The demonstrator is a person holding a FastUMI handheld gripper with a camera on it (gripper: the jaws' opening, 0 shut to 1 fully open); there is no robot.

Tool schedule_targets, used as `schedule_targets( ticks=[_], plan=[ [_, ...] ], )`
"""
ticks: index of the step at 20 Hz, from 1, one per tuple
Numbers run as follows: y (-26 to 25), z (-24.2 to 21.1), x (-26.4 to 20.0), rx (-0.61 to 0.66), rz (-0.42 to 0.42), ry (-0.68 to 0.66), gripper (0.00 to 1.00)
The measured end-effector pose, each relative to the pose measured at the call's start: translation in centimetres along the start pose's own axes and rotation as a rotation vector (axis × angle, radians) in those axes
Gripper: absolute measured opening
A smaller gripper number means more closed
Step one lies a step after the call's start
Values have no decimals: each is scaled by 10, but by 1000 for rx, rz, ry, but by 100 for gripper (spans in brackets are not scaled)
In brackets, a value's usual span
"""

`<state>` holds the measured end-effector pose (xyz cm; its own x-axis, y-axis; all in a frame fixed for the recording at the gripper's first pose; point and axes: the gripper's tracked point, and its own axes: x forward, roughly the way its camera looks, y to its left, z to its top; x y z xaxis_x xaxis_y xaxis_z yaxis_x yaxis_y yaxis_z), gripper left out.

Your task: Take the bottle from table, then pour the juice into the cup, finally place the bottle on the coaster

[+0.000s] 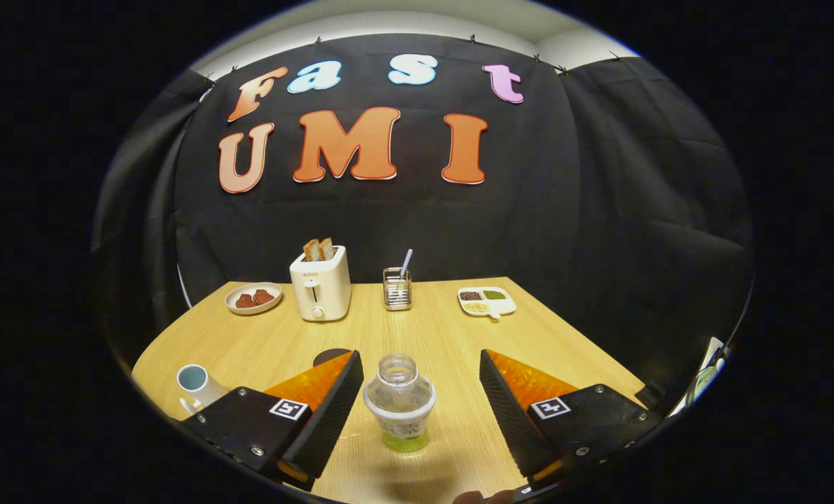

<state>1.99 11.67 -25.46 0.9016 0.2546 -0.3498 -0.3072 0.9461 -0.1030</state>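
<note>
A clear plastic bottle (399, 402) with no cap and a little green juice at its bottom stands upright on the wooden table (438, 329). It is between my two fingers, with a gap on each side. My gripper (417, 367) is open. A white cup (194, 381) with a pale blue inside stands to the left, beside the left finger (326, 413). A dark round coaster (331, 355) lies just beyond the left finger's tip, partly hidden by it.
At the back of the table stand a white toaster (320, 283) with two slices in it, a small plate (253, 297) with reddish food, a wire holder (397, 287) with a straw, and a white divided dish (486, 301).
</note>
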Motion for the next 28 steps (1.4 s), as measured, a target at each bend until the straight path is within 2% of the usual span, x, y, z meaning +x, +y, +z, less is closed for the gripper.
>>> schedule_targets(
  ticks=[10,16,17,19,20,22,28],
  plan=[
    [14,-81,22,-16,27,176,100],
    [16,-106,34,-23,27,246,99],
    [17,-109,34,-21,30,258,96],
    [21,-113,35,-17,37,272,83],
    [22,-113,34,-24,34,275,70],
    [24,-110,35,-45,27,297,62],
    [36,-82,19,-102,26,308,57]
  ],
)
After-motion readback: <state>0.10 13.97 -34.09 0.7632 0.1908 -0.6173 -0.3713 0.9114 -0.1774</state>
